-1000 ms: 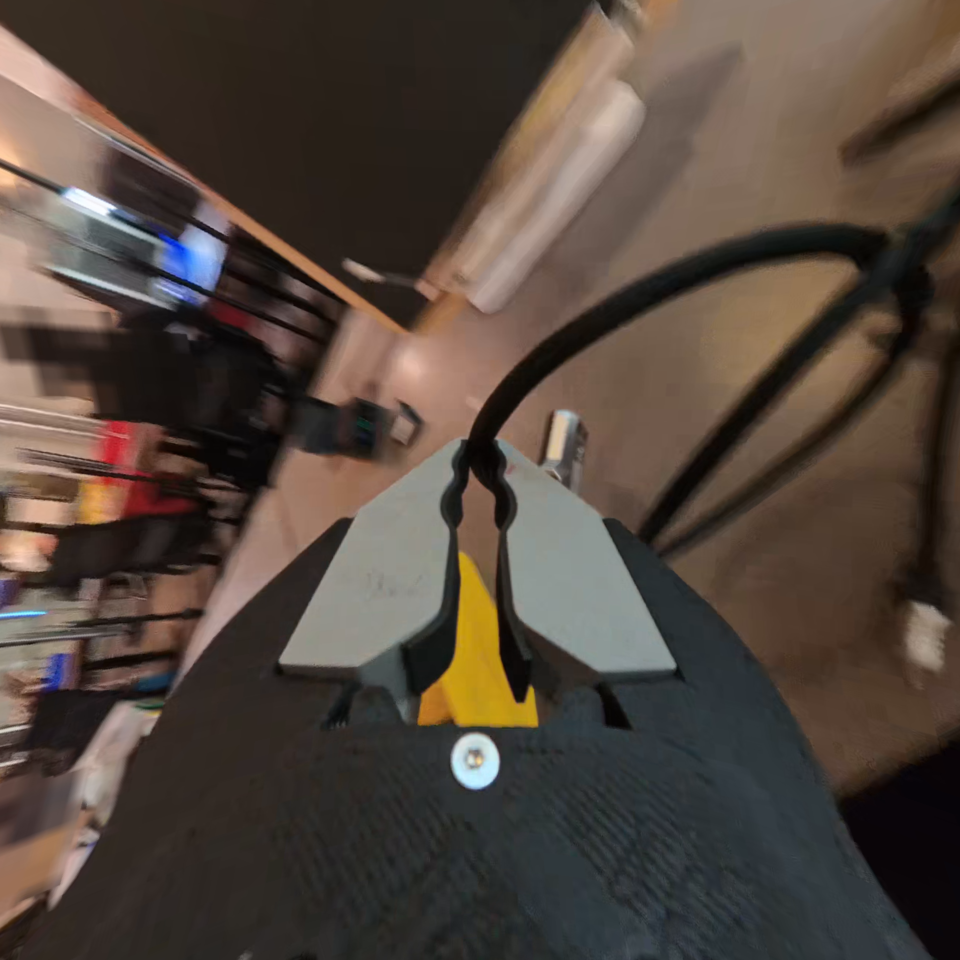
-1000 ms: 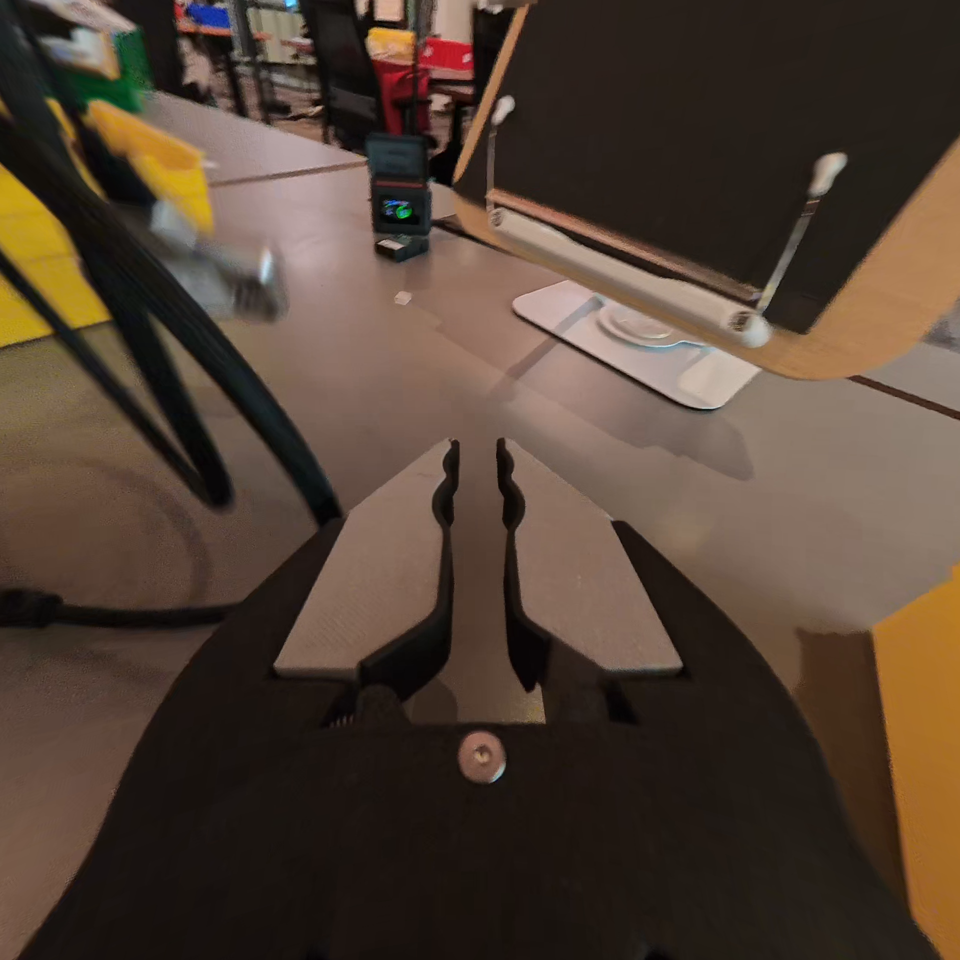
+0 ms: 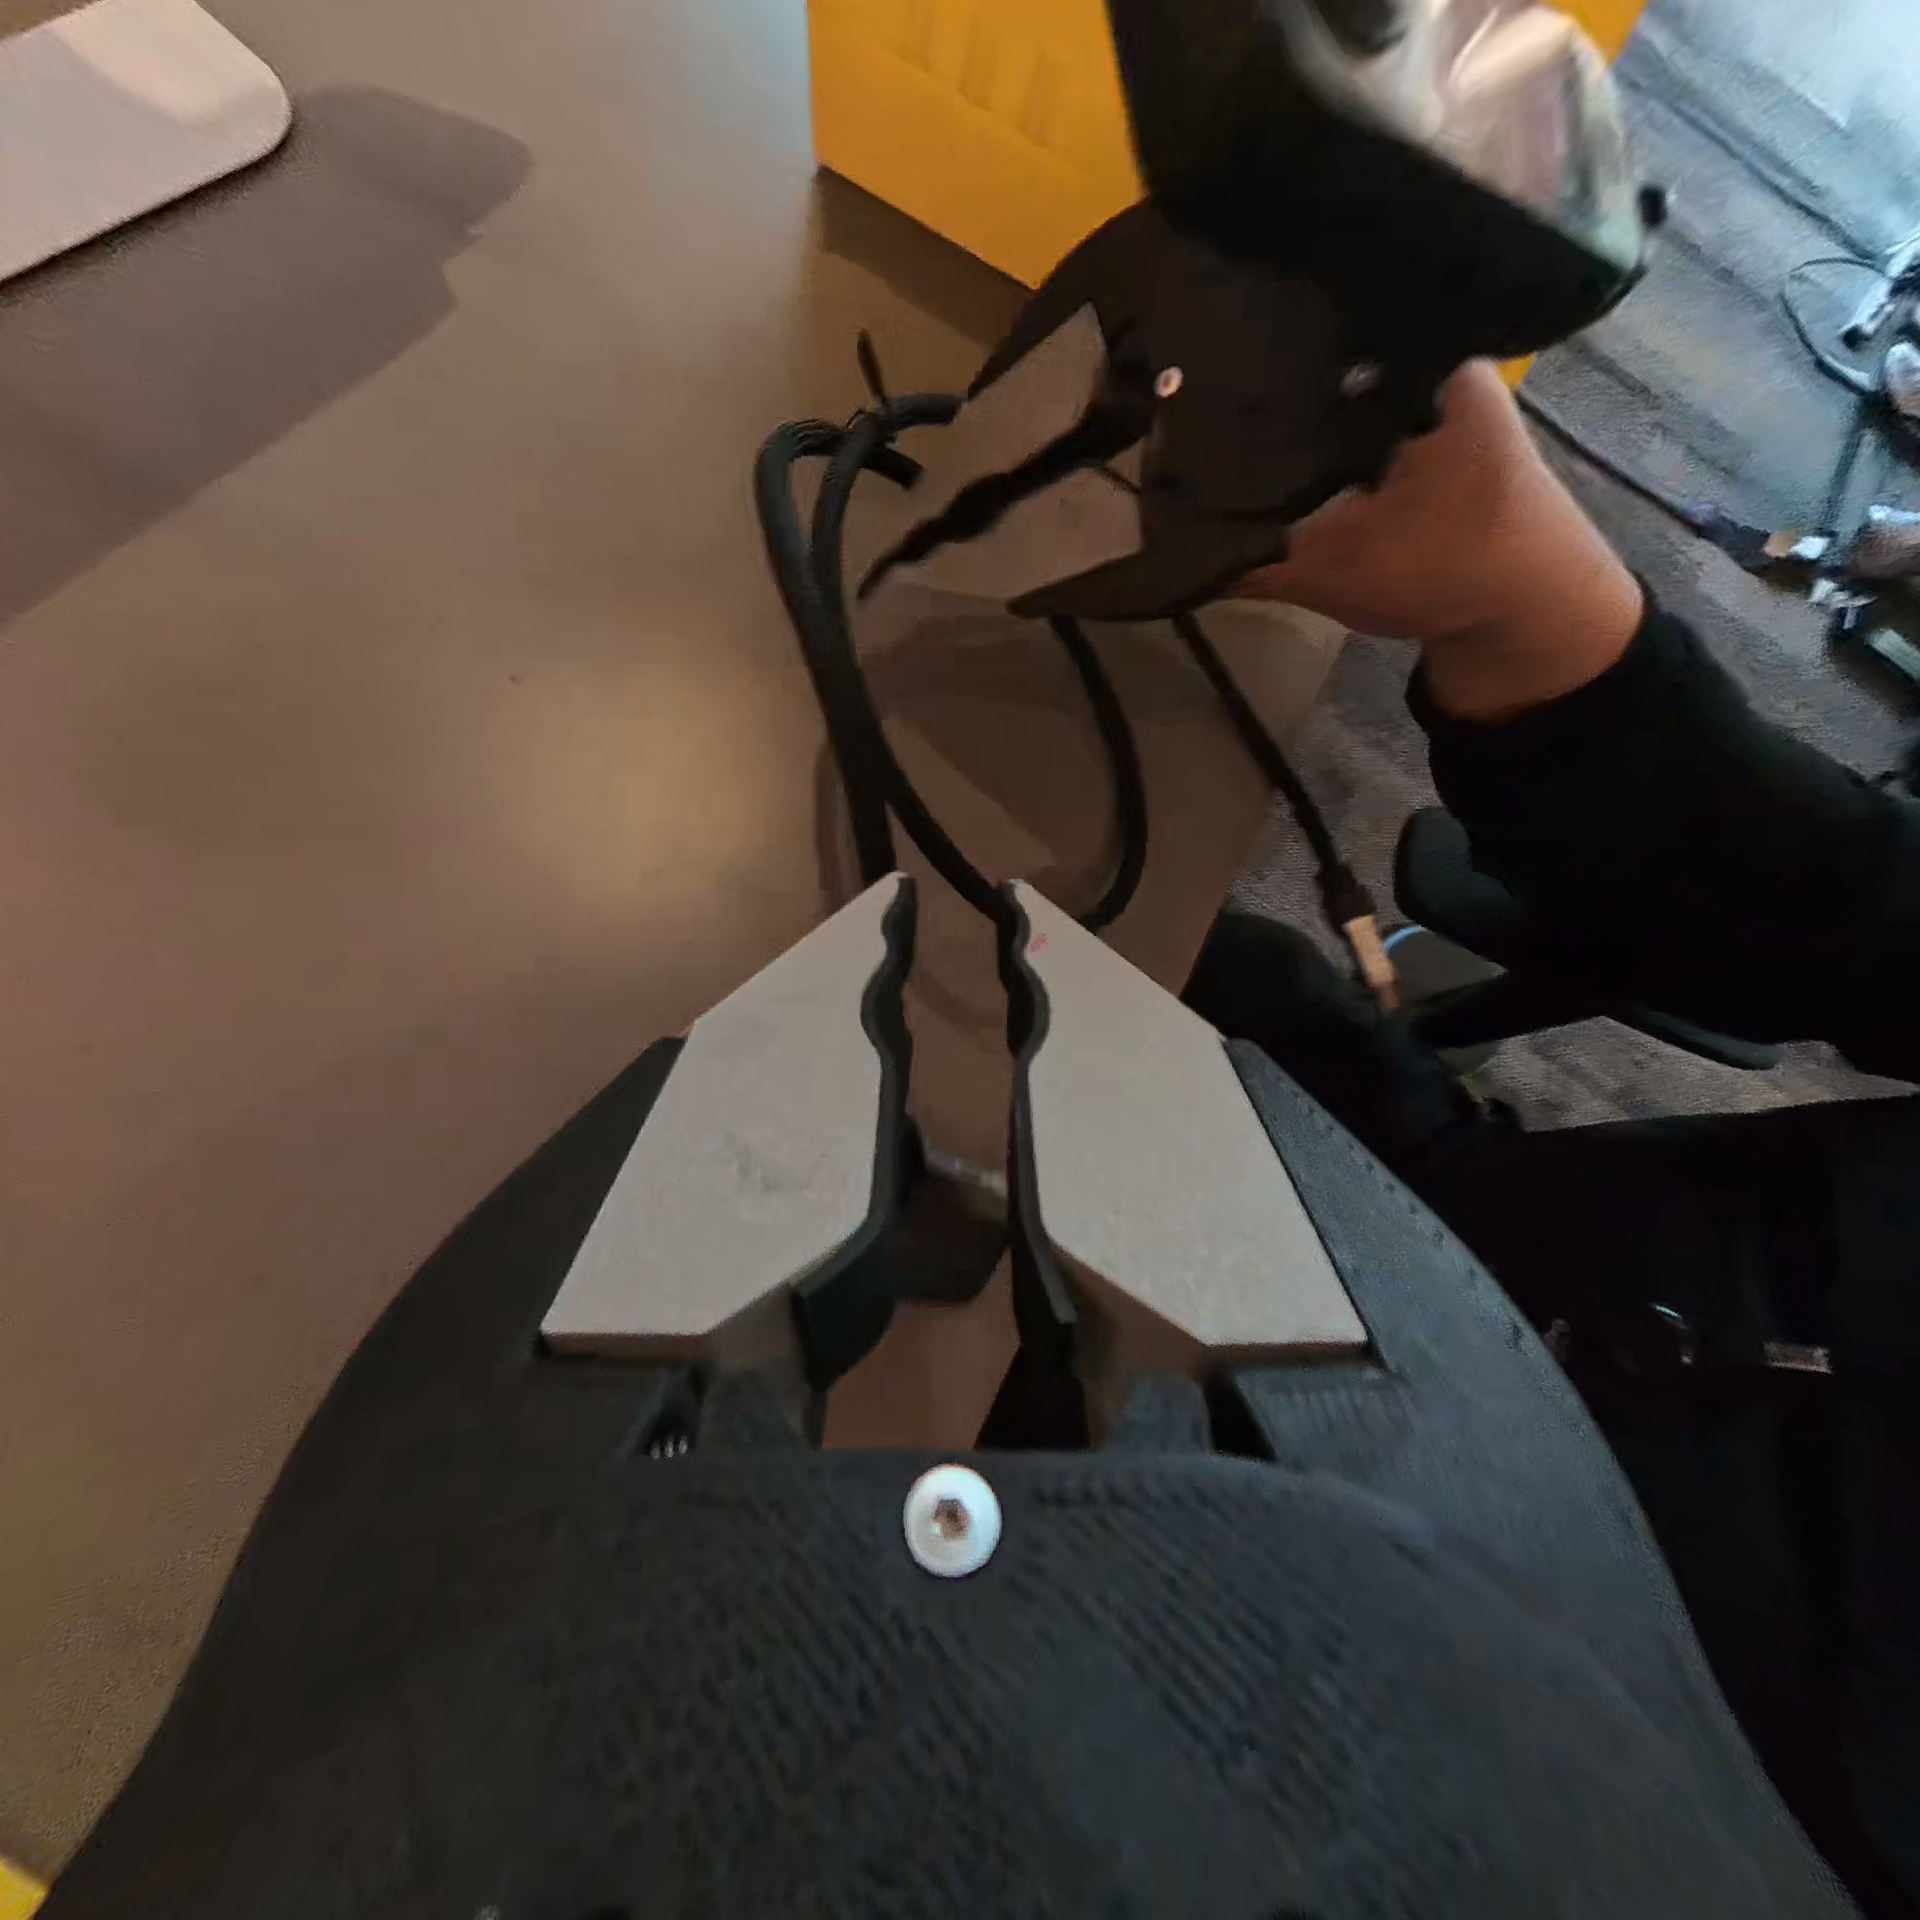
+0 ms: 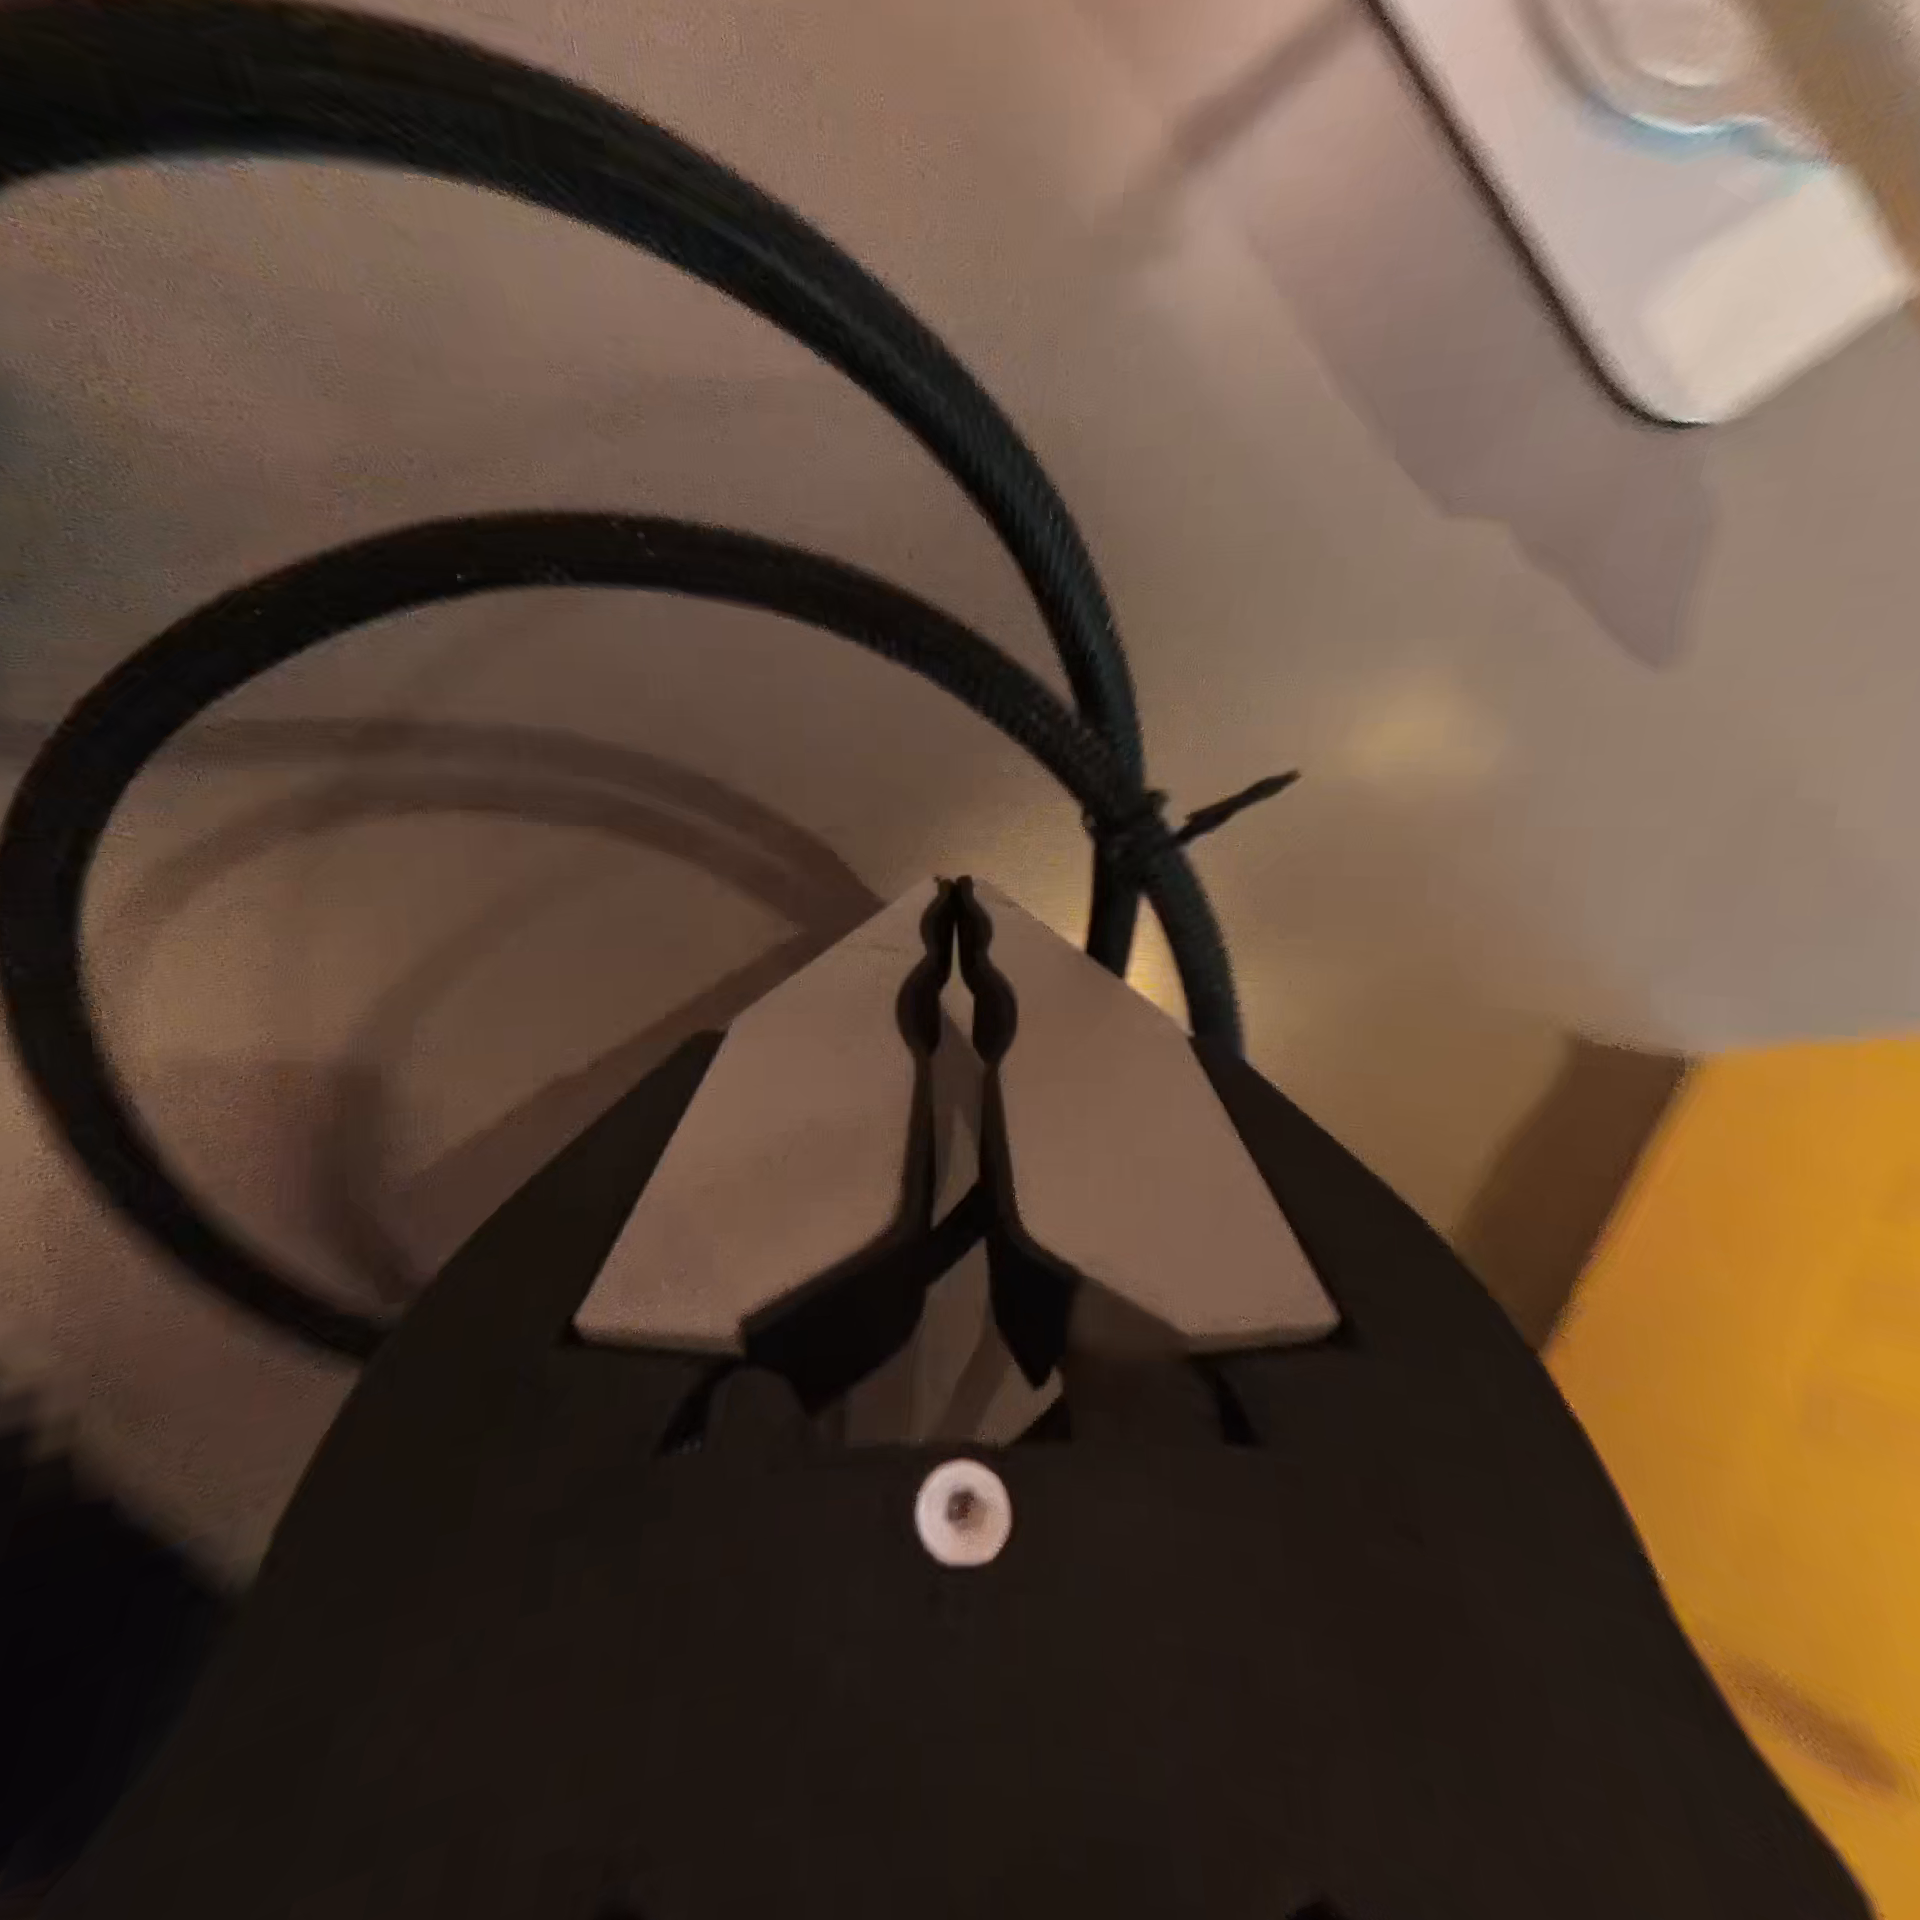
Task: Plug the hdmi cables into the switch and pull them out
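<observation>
left wrist: downward, near | right wrist: downward, close | shared: cables (image 3: pixel 831 623)

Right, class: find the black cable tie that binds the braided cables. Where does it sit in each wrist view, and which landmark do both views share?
Left wrist view: the cable tie is at upper centre, at the top of the braided cables.
Right wrist view: the cable tie is right of centre, with its tail pointing right.
Shared landmark: the white base plate, top left there and top right here.

braided cloth cable (image 4: pixel 1049 488); smooth semi-gloss table (image 3: pixel 364 675).
</observation>
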